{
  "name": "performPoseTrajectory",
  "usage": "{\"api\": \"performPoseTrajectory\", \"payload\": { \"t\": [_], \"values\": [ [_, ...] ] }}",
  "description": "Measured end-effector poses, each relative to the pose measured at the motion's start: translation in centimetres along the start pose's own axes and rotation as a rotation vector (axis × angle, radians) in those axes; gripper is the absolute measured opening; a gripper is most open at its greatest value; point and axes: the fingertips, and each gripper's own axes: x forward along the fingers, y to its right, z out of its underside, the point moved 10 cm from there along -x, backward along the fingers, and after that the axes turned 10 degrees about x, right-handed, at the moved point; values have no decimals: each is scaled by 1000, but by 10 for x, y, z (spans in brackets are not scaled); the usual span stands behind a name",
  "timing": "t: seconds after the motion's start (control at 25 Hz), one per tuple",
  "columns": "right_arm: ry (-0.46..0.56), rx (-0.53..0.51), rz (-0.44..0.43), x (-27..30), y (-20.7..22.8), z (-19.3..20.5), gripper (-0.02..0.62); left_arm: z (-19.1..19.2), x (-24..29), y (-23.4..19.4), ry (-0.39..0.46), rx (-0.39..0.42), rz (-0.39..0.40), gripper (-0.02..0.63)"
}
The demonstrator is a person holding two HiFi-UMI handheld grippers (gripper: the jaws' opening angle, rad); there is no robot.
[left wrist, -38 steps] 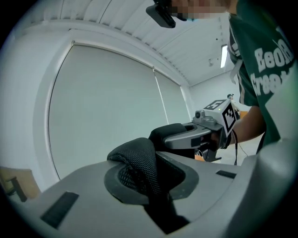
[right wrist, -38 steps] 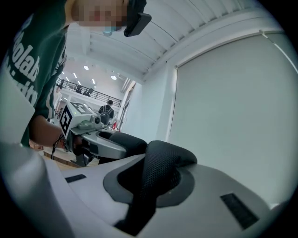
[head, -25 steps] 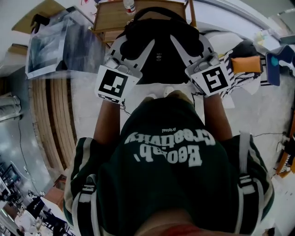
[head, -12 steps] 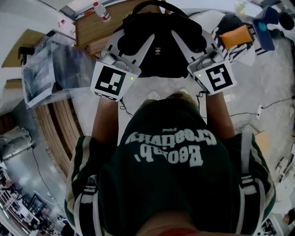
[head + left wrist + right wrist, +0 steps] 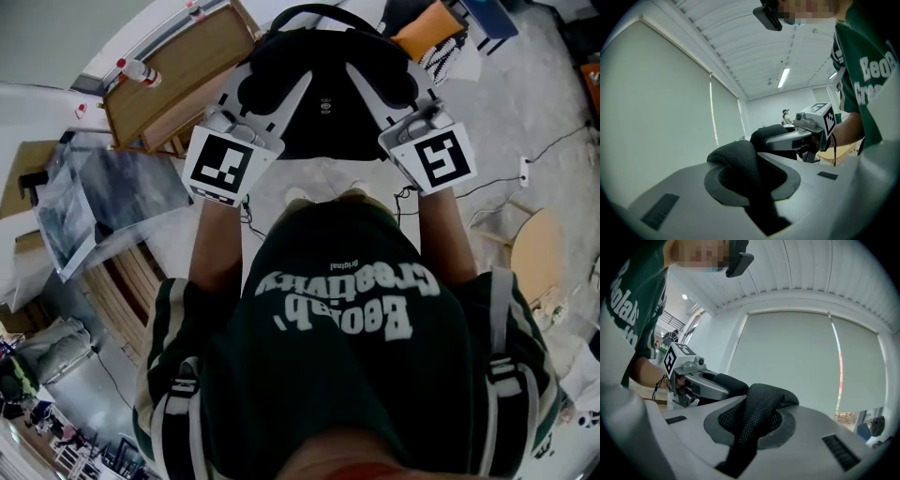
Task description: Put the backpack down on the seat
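A black backpack [image 5: 323, 103] hangs in front of me, held up by both grippers. In the head view my left gripper [image 5: 267, 89] is shut on its left shoulder strap and my right gripper [image 5: 389, 89] is shut on its right strap. The left gripper view shows black mesh strap [image 5: 740, 164] pinched between the grey jaws, with the right gripper [image 5: 808, 133] and the backpack's top [image 5: 771, 133] beyond. In the right gripper view the other mesh strap [image 5: 759, 413] bulges up from between the jaws, and the left gripper [image 5: 696, 380] sits at the left. A wooden seat-like stand [image 5: 178, 66] lies to the upper left.
A plastic bottle [image 5: 141, 70] lies on the wooden stand. Clear plastic sheeting [image 5: 103, 187] covers things at the left. An orange cushion on striped cloth [image 5: 427, 33] is at the upper right. A round wooden stool [image 5: 539, 253] and floor cables [image 5: 525, 169] are on the right.
The person has turned with the backpack held in both grippers. The wooden stand slid from the top centre to the upper left, and the orange cushion came round to the top.
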Motion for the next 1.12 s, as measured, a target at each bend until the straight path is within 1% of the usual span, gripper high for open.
{"api": "performPoseTrajectory", "payload": {
  "t": [0.16, 0.44, 0.64, 0.84, 1.12],
  "values": [
    [1, -12, 57, -59, 45, -2, 67, -24, 59, 39, 24, -13, 68, 84],
    [-16, 14, 124, -151, 114, 12, 67, -48, 151, 107, 26, -56, 126, 84],
    [-38, 31, 165, -210, 163, 26, 67, -63, 216, 150, 29, -66, 169, 86],
    [-57, 71, 221, -239, 196, 42, 67, -62, 264, 169, 17, -87, 232, 86],
    [-100, 113, 297, -237, 258, 72, 67, -39, 342, 160, 8, -100, 322, 86]
  ]
}}
